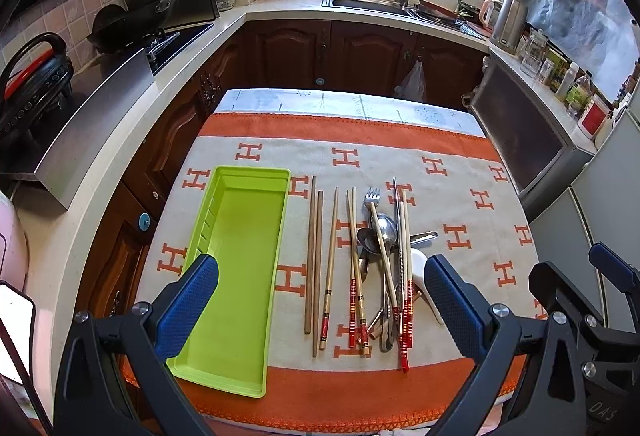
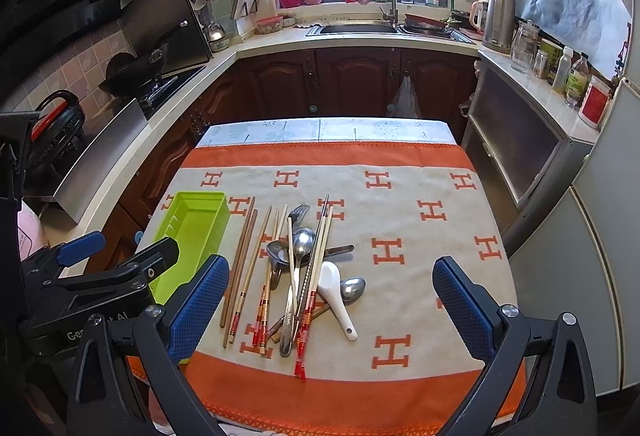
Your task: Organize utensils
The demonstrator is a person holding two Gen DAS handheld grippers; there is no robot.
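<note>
An empty lime-green tray [image 1: 240, 268] lies at the left of the cloth-covered table; it also shows in the right wrist view [image 2: 192, 236]. To its right lies a loose pile of utensils: wooden chopsticks [image 1: 314, 264], red-ended chopsticks [image 1: 406, 308], a fork [image 1: 372, 196], metal spoons [image 1: 384, 228] and a white ceramic spoon [image 2: 336, 296]. My left gripper [image 1: 320, 300] is open and empty, held above the table's near edge between tray and pile. My right gripper [image 2: 332, 300] is open and empty, above the pile's near end.
The table wears an orange and beige cloth [image 2: 400, 204] with H marks. Kitchen counters run around it, with a stove [image 1: 168, 40] at left, a sink [image 1: 372, 4] at the back and a kettle [image 1: 508, 20] and bottles at right.
</note>
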